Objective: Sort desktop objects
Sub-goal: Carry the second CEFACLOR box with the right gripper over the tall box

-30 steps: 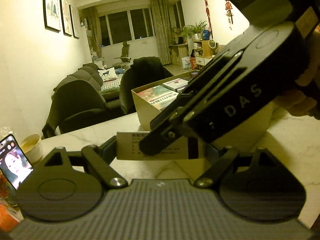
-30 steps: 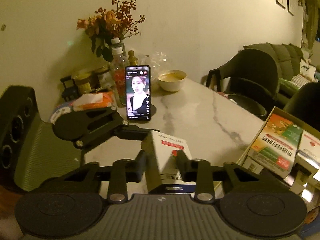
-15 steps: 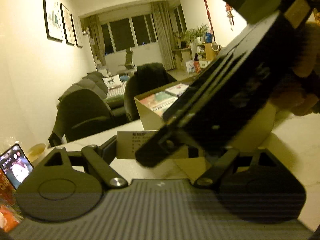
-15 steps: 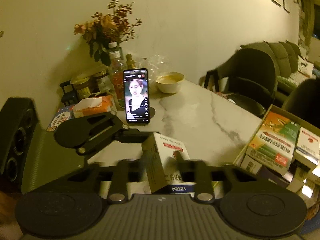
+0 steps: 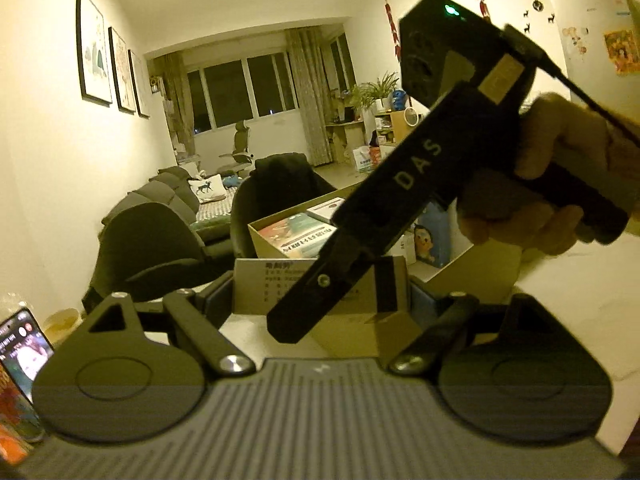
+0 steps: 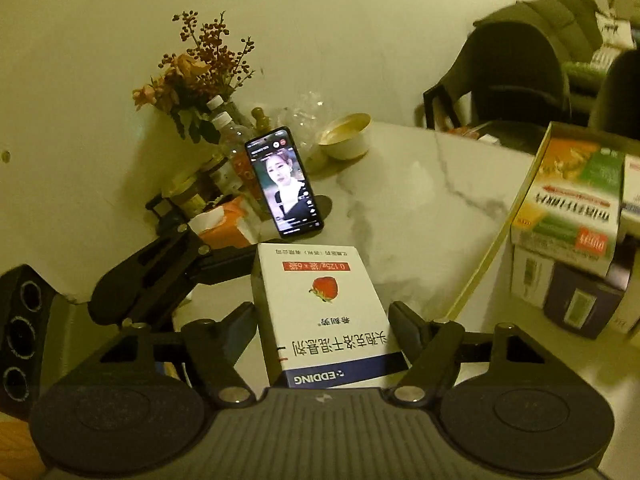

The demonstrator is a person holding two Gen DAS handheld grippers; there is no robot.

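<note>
Mid-sort, at a handover. Clamped end to end by the fingers of the left gripper (image 5: 320,300): one medicine box (image 6: 320,308), strawberry face up, seemingly clear of the worktop (image 6: 420,200). Straddling the same box across its narrow width: the right gripper (image 6: 322,320), fingers just opened wide, pads off the carton or barely beside it, nothing gripped.

Already sorted, by the look of it: several cartons lying in the open cardboard tray (image 6: 500,240) to the right. Left to do, as judged: carrying this box to the tray and setting it inside. No other loose cartons in view.

Open marble between box and tray wall, so an unobstructed path. To be cleared on entry: the tray's raised rim. To be avoided on the far side: propped phone (image 6: 286,184), bowl (image 6: 346,136), bottles and dried flowers along the wall.
</note>
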